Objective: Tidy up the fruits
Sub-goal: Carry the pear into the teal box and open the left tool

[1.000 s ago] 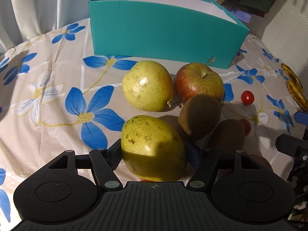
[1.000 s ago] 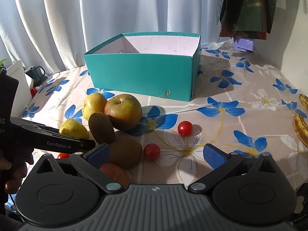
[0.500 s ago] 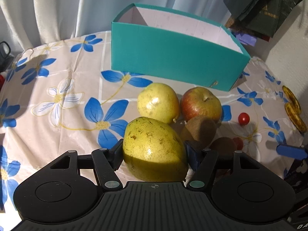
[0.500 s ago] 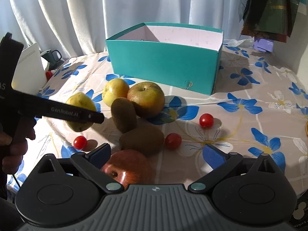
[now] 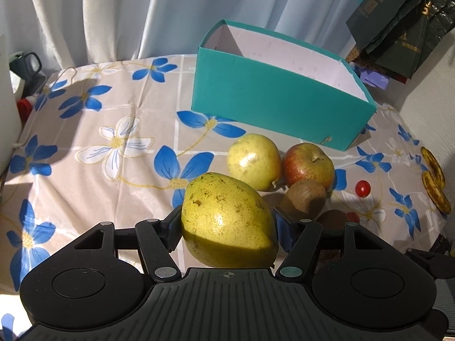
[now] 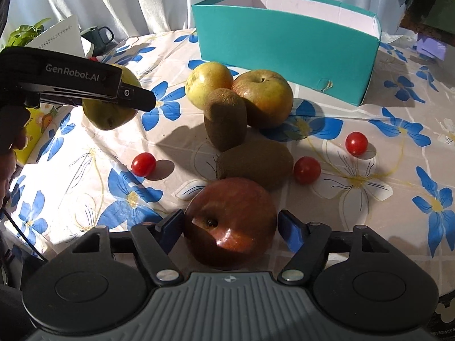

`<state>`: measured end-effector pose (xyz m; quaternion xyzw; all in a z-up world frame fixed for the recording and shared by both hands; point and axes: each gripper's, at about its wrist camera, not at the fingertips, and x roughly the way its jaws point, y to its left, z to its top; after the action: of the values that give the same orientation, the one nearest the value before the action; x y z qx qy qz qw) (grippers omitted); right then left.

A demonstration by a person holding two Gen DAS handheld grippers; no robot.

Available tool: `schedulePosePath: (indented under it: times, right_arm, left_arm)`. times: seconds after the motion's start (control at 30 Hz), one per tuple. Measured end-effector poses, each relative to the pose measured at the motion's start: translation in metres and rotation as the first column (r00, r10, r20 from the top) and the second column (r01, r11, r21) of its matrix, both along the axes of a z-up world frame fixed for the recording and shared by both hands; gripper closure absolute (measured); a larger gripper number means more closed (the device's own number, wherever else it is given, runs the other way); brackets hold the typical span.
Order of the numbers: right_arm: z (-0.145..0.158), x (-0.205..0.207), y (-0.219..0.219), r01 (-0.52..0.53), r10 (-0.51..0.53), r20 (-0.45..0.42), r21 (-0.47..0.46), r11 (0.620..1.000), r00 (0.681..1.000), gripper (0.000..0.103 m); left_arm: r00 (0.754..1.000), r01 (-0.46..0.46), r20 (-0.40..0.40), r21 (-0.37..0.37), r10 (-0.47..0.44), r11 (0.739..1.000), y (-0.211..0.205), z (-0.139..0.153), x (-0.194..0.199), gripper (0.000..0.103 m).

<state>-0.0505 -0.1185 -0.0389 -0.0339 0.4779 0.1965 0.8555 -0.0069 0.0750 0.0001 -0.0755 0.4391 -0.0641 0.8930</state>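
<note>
My left gripper (image 5: 227, 224) is shut on a yellow-green pear (image 5: 227, 221) and holds it above the table; it also shows in the right wrist view (image 6: 109, 108). My right gripper (image 6: 230, 227) has its fingers on both sides of a red apple (image 6: 230, 221) that rests on the table; small gaps show, so it is open. A teal box (image 5: 278, 96) stands open at the back. A second pear (image 5: 254, 164), another apple (image 5: 308, 164) and two kiwis (image 6: 226, 119) (image 6: 254, 163) lie in front of it.
Cherry tomatoes (image 6: 143, 164) (image 6: 307, 169) (image 6: 356, 143) lie among the fruit on the flowered tablecloth (image 5: 113, 142). Bananas (image 5: 435, 179) lie at the right edge. A dark mug (image 6: 101, 35) and white object stand at the left. Curtains hang behind.
My left gripper has lifted the pear up and back from the pile. My right gripper has moved left and closed in around the red apple.
</note>
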Motion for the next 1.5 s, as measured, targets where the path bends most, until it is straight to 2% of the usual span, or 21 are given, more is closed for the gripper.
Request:
schedulePosePath:
  times: [0.17,0.37,0.53,0.73,0.83,1.03,1.5]
  right_arm:
    - [-0.001,0.001,-0.001,0.022,-0.022,0.014,-0.006,1.0,1.0,0.033]
    - [0.025,0.005,-0.016,0.076,-0.076,0.105,0.007,0.997,0.992,0.033]
    - [0.053,0.013,-0.034,0.148,-0.154,0.197,0.046,0.988,0.968,0.033]
    - [0.08,0.027,-0.061,0.251,-0.263,0.286,0.079,0.965,0.922,0.033]
    - [0.089,0.036,-0.072,0.292,-0.304,0.315,0.086,0.952,0.899,0.033]
    - [0.099,0.051,-0.087,0.352,-0.362,0.355,0.095,0.931,0.862,0.033]
    - [0.097,0.079,-0.098,0.418,-0.424,0.36,0.097,0.903,0.831,0.034]
  left_arm:
    - [1.0,0.001,0.001,-0.005,-0.001,1.0,0.001,0.005,0.0,0.033]
    - [0.999,0.031,0.04,0.017,-0.032,0.999,-0.012,0.026,0.008,0.033]
    - [0.996,0.051,0.072,0.035,-0.053,0.998,-0.028,0.052,0.031,0.033]
    - [0.991,0.066,0.114,0.089,-0.076,0.994,-0.052,0.072,0.073,0.033]
    - [0.99,0.08,0.112,0.095,-0.091,0.992,-0.063,0.072,0.097,0.033]
    - [0.99,0.098,0.097,0.058,-0.103,0.994,-0.074,0.067,0.138,0.034]
    - [0.995,0.038,0.085,0.079,-0.045,0.996,-0.083,0.046,0.204,0.034]
